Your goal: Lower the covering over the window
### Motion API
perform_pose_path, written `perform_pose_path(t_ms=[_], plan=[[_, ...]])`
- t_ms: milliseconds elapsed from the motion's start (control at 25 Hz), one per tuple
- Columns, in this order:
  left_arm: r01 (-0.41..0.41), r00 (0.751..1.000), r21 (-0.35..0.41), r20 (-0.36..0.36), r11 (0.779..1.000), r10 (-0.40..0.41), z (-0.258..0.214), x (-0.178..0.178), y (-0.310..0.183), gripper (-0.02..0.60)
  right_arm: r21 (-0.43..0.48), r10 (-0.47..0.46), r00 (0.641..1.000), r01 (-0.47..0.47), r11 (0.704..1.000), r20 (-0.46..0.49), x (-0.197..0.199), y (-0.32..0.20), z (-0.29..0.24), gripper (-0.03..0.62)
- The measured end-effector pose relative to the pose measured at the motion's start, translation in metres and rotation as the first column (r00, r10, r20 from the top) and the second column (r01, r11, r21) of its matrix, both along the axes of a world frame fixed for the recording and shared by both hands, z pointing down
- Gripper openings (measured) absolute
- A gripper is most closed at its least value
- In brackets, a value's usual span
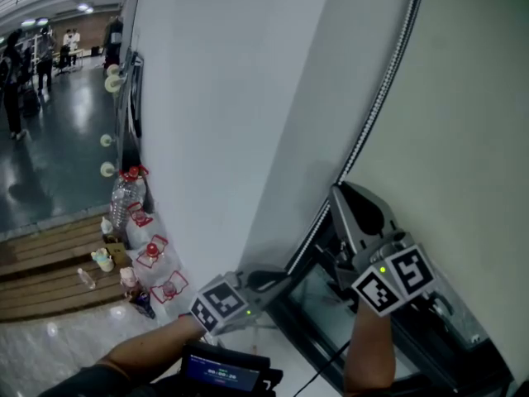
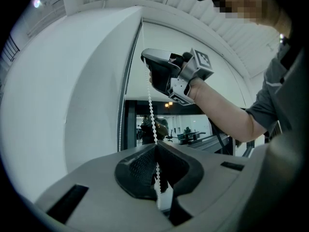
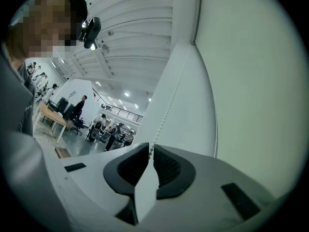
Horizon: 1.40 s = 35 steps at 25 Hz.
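Observation:
A pale roller blind (image 1: pixel 463 139) covers the upper window, with dark glass (image 1: pixel 331 304) showing below its edge. Its white bead chain (image 1: pixel 376 110) runs down the window's left side. My left gripper (image 1: pixel 277 281) is the lower one and is shut on the chain (image 2: pixel 150 105), which passes straight between its closed jaws (image 2: pixel 155 148). Higher up on the same strand is my right gripper (image 1: pixel 347 201), seen from below in the left gripper view (image 2: pixel 147 59). Its jaws (image 3: pixel 151 151) pinch the chain (image 3: pixel 169 108) at their tips. A second strand (image 3: pixel 216 129) hangs free beside the blind (image 3: pixel 251 81).
A white wall (image 1: pixel 223 98) stands left of the window. At its foot are a water bottle (image 1: pixel 124 197), red-framed items (image 1: pixel 153 253) and small bottles. Wooden steps (image 1: pixel 41 267) and a dark glossy floor with people far off lie to the left. A screen device (image 1: pixel 219 370) sits at my chest.

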<state>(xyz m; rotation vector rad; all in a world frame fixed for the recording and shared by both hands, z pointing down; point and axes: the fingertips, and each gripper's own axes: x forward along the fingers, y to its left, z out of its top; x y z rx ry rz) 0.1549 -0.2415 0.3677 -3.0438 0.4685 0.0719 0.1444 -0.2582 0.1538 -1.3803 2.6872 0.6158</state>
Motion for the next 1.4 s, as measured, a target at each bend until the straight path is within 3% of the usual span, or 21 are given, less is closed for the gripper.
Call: perform_pose_path(t_ms=[360,640,880,1040,1400], plan=[[-0.002,1.0,0.009,-0.009,1.0,0.002,-0.002,-0.001,0.005,0.011,0.063,0.044,0.996,-0.039,0.997,-0.074,-0.006,0.008,0.0,0.038],[-0.007,1.0,0.034,0.018,0.999,0.006,0.005,0.004,0.012,0.011,0.039,0.029,0.998,-0.027,0.999,-0.052,-0.006,0.01,0.005,0.034],[-0.026,0.999,0.011,0.025,1.0,0.026,0.011,0.003,0.021,0.011,0.026,0.027,0.999,-0.027,0.999,-0.027,-0.003,0.018,0.015,0.028],[-0.017,0.998,0.023,0.056,1.0,0.016,0.024,0.007,0.019,0.011,0.02,0.052,0.997,-0.051,0.999,-0.063,-0.003,0.017,0.025,0.028],[0.019,0.982,-0.077,0.187,0.997,-0.005,0.107,0.0,0.01,0.011,-0.113,0.054,0.997,-0.06,0.992,-0.055,-0.004,0.005,0.104,0.026]])
